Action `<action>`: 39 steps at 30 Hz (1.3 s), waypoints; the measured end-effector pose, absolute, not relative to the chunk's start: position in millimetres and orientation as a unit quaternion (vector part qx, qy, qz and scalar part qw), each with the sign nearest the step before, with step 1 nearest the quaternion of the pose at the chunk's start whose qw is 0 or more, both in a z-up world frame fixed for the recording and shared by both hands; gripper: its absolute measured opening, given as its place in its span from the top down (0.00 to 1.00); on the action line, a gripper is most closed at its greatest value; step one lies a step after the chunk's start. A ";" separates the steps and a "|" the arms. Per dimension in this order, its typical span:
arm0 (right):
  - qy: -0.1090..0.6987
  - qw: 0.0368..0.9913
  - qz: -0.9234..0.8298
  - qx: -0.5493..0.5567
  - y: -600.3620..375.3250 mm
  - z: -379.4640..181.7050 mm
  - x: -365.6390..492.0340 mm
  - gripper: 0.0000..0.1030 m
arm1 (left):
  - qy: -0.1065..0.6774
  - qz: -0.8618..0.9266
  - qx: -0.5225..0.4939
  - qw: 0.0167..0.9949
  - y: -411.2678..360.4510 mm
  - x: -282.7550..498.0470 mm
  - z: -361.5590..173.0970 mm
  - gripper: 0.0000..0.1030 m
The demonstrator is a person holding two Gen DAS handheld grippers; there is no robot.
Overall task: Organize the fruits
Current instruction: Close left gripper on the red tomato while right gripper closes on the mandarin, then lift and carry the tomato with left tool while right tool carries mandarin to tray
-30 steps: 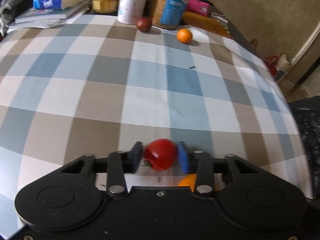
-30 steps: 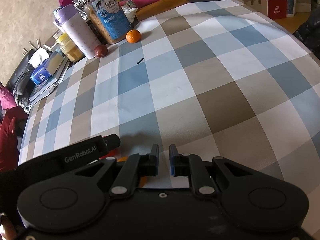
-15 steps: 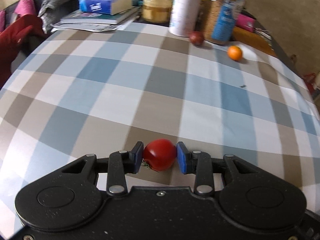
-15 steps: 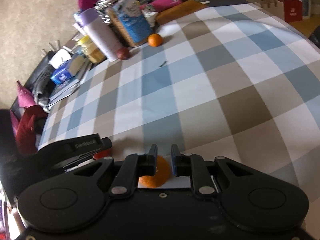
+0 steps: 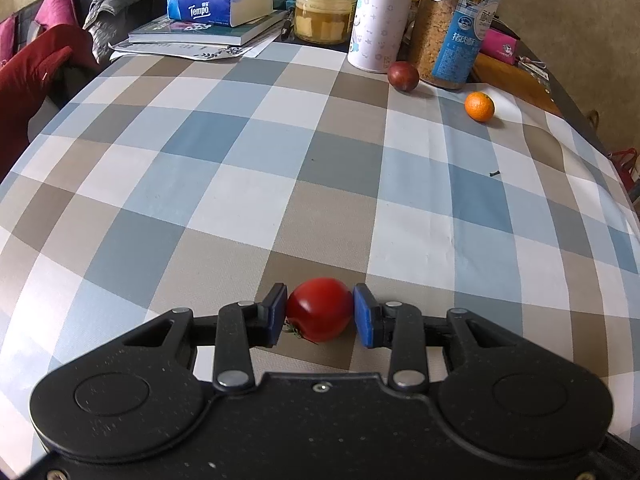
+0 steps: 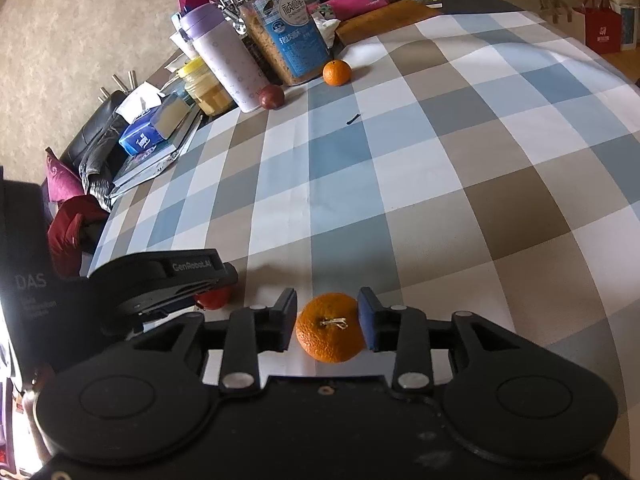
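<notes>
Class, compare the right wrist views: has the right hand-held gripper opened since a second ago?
Yes. Its fingers, nearly together before, now stand apart on either side of the near orange, which earlier barely showed; the right hand-held gripper has widened around it above the checked tablecloth.

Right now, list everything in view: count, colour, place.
tomato: 1, red, between left tool pads
held mandarin: 1, orange, between right tool pads
far mandarin: 1, orange, far side, by cereal jar
plum: 1, dark red, against bottle base
bottle: 1, white, purple lid, far edge
cereal jar: 1, clear, blue label, right of bottle
yellow-lid jar: 1, left of bottle
tissue pack: 1, blue, on books
tablecloth: 1, blue-tan-white check
left tool: 1, black, blue pads
right tool: 1, black
</notes>
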State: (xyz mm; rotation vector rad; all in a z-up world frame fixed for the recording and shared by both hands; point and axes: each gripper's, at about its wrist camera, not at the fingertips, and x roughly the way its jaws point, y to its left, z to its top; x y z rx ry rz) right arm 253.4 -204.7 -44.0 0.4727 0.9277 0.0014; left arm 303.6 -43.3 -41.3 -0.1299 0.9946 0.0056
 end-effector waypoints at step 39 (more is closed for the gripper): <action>0.473 0.868 0.003 0.151 -182.3 -49.2 256.8 0.61 | 0.476 0.000 -0.044 0.878 -46.8 301.0 -40.9 0.57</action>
